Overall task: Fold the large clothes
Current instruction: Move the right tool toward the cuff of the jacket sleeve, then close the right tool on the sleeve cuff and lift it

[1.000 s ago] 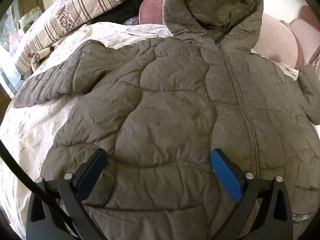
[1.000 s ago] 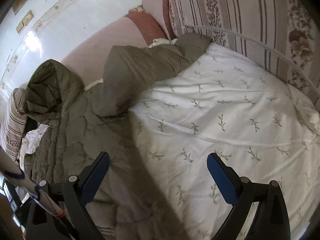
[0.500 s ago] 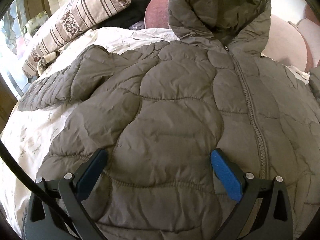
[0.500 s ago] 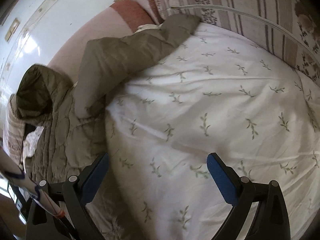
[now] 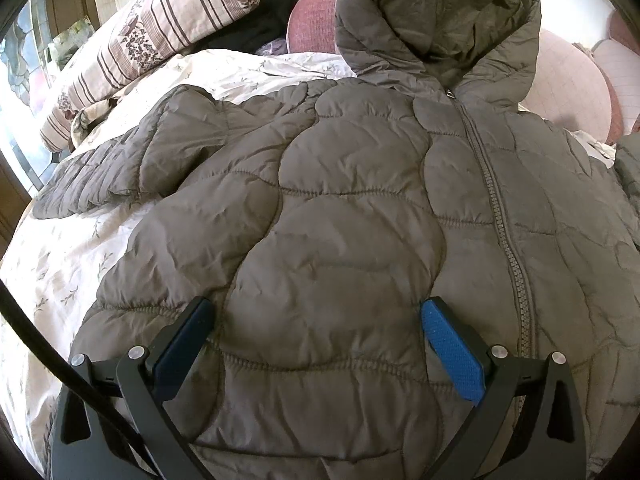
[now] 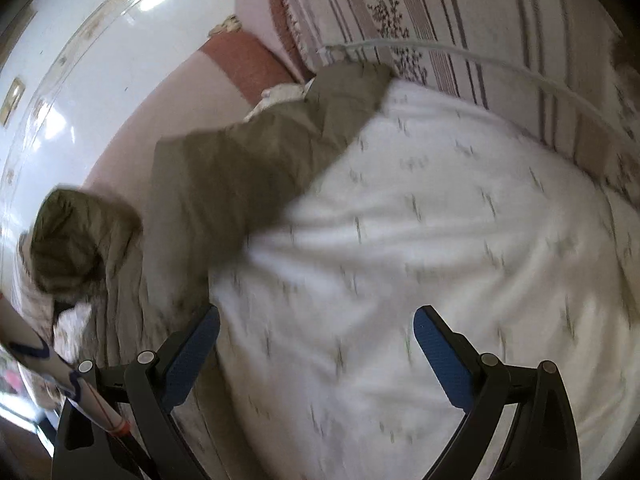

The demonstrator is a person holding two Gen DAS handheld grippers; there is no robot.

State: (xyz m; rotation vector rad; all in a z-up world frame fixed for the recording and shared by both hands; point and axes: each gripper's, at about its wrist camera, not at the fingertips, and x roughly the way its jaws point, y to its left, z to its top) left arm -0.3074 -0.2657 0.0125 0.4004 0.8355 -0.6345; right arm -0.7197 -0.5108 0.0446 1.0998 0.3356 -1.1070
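A grey-brown quilted hooded jacket (image 5: 352, 216) lies front up and zipped on the bed, hood (image 5: 436, 20) at the far end, one sleeve (image 5: 112, 172) spread out to the left. My left gripper (image 5: 316, 320) is open and empty just above the jacket's lower front. In the right wrist view the jacket's other sleeve (image 6: 256, 160) stretches toward the striped pillows, and the hood (image 6: 76, 240) is at the left. My right gripper (image 6: 316, 328) is open and empty over the white bedsheet (image 6: 440, 260), beside the jacket's edge.
Striped floral pillows (image 5: 152, 36) lie at the bed's far left, and more (image 6: 460, 20) at the right edge. Pink cushions (image 5: 568, 88) and a dark garment (image 5: 256, 28) sit behind the hood. A white wall (image 6: 100, 60) is beyond.
My left gripper has shifted slightly over the jacket front. My right gripper has swung toward the spread sleeve, which now looks nearer; its view is blurred by motion.
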